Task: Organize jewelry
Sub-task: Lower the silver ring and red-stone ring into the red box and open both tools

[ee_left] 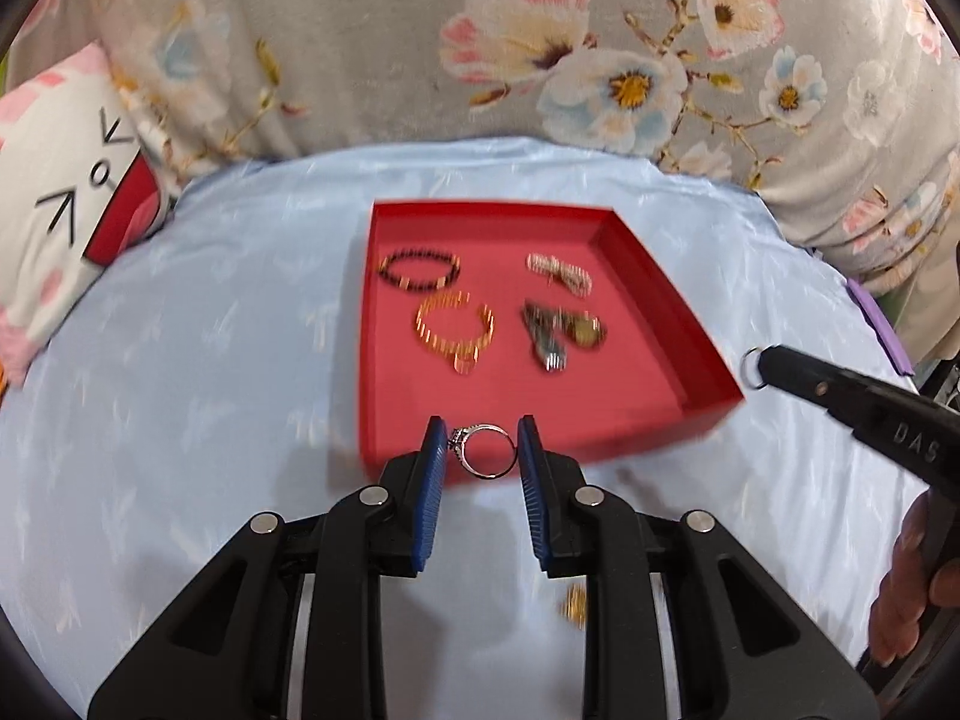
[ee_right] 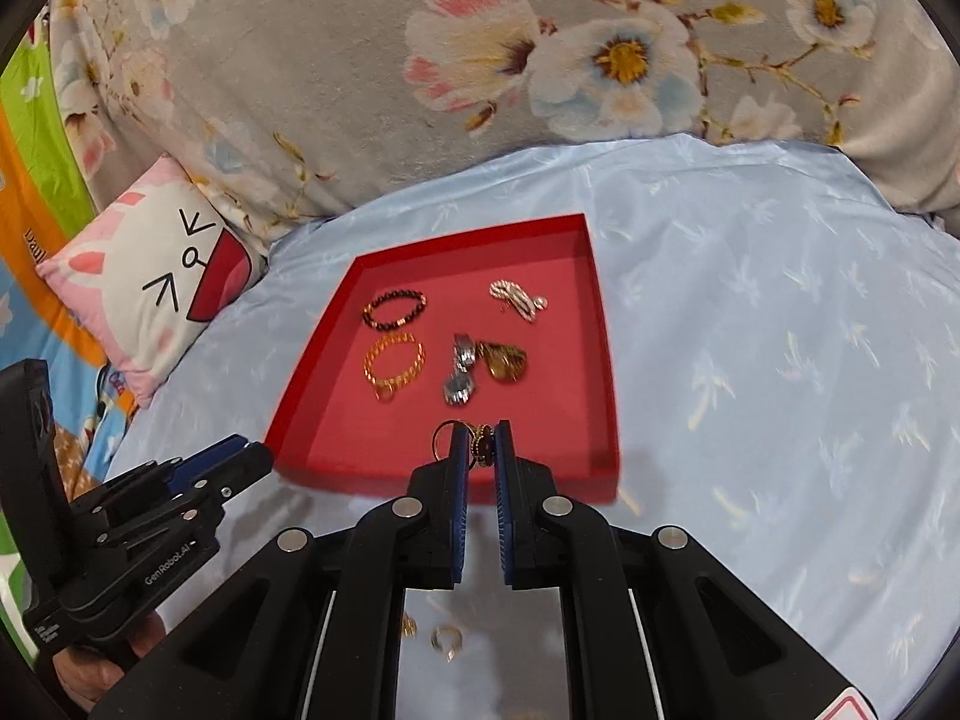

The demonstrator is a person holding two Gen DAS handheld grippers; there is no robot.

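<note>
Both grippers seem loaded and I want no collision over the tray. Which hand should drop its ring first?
Probably the right. Its gripper, shut on a gold ring, already appears over the red tray, past its near wall. The left gripper, holding a silver ring, looks short of that wall.

Ring [ee_left: 487,450] between the fingers [ee_left: 433,468]: polished silver metal. Fingers: black matt plastic, ribbed blue pads. Tray [ee_left: 672,312] beyond the fingers: matt red card. Cloth [ee_left: 180,360] beneath: pale blue, satin sheen. Bracelet [ee_left: 455,324] in tray: shiny gold metal.
</note>
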